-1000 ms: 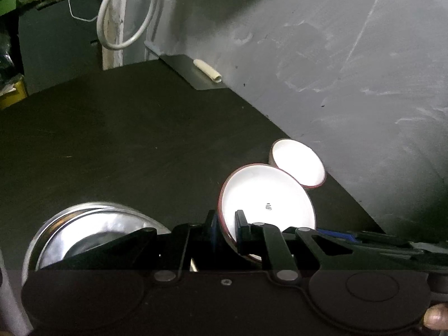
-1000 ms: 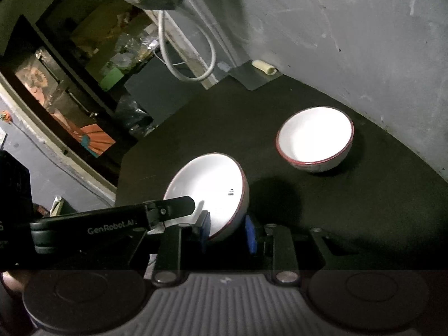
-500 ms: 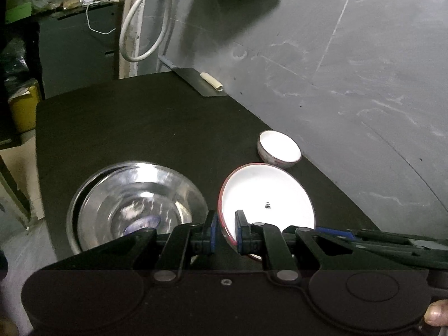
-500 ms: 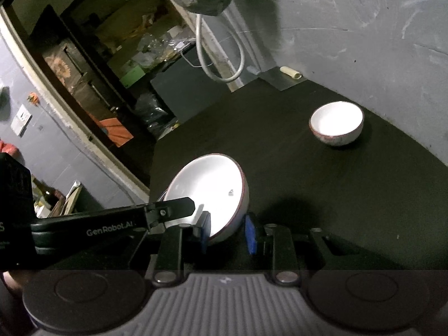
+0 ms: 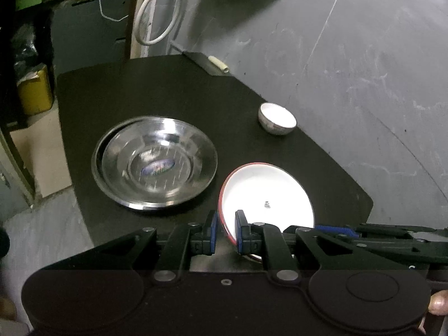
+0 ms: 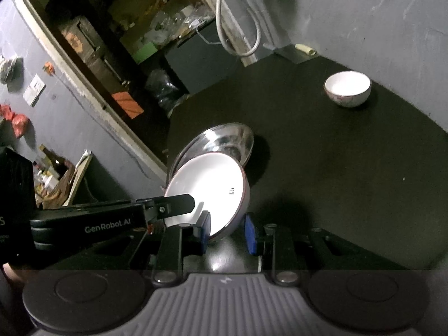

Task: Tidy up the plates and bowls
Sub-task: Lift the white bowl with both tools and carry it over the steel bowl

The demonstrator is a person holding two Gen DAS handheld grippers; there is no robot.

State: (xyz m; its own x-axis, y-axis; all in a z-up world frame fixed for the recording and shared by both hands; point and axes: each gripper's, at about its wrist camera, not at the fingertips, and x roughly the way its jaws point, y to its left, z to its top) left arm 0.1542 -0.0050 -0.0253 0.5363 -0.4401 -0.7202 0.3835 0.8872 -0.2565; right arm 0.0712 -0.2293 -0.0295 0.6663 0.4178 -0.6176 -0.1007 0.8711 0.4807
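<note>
Both grippers pinch one white bowl by its rim, held above the table.

The left gripper [image 5: 225,231] and right gripper [image 6: 227,232] each stand nearly closed on opposite parts of the rim of the bowl [image 5: 266,198], wall between the pads. To set it down well, keep both grips even and the bowl level, lower it straight, and release together. The steel bowls [image 5: 155,162] sit just beside; a small bowl [image 6: 347,88] stands well apart near the wall.

The left gripper [image 5: 225,231] pinches the rim of a white, red-edged ceramic bowl [image 5: 267,196] (tilted) above the black tabletop [image 5: 140,89], beside stacked steel bowls [image 5: 155,163]; a small white bowl [image 5: 277,118] sits well apart.
</note>
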